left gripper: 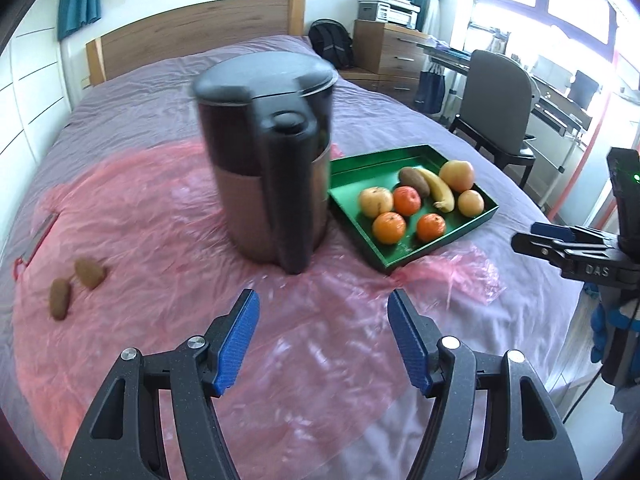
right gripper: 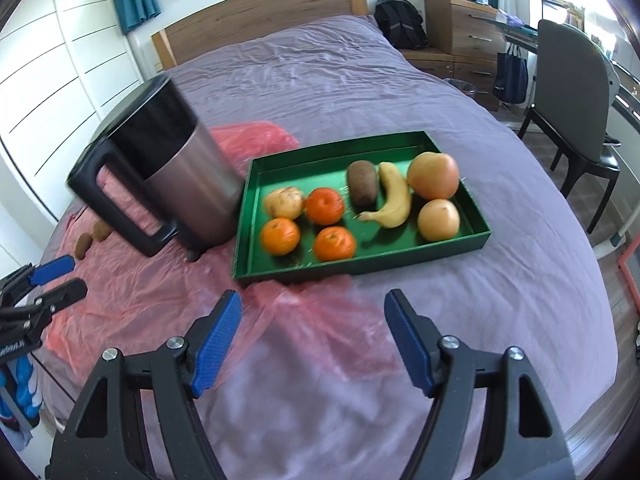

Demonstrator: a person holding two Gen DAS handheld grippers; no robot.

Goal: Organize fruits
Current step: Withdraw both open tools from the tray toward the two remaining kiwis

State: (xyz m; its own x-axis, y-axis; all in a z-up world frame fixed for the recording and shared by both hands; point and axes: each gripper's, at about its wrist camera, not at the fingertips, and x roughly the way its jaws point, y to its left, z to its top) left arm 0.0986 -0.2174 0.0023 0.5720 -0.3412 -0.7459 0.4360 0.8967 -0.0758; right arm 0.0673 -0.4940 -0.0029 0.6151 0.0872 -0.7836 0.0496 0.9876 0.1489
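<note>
A green tray (right gripper: 256, 216) (left gripper: 344, 168) lies on the bed and holds several fruits: three mandarins (right gripper: 325, 205), a banana (right gripper: 394, 196) (left gripper: 436, 186), a brown kiwi (right gripper: 362, 182), a pale apple (right gripper: 284, 202) and two grapefruit-like fruits (right gripper: 433, 175). Two kiwis (left gripper: 74, 284) (right gripper: 94, 236) lie loose on the pink plastic sheet (left gripper: 152, 240) at the left. My left gripper (left gripper: 323, 302) hovers over the sheet, open with nothing between its blue pads. My right gripper (right gripper: 313, 302) hovers in front of the tray, open and empty too.
A tall steel and black kettle (left gripper: 268, 160) (right gripper: 168, 172) stands just left of the tray. The purple bedspread (right gripper: 320, 72) stretches back to a wooden headboard (right gripper: 256, 12). A chair (right gripper: 576, 120), a drawer unit and a backpack stand to the right of the bed.
</note>
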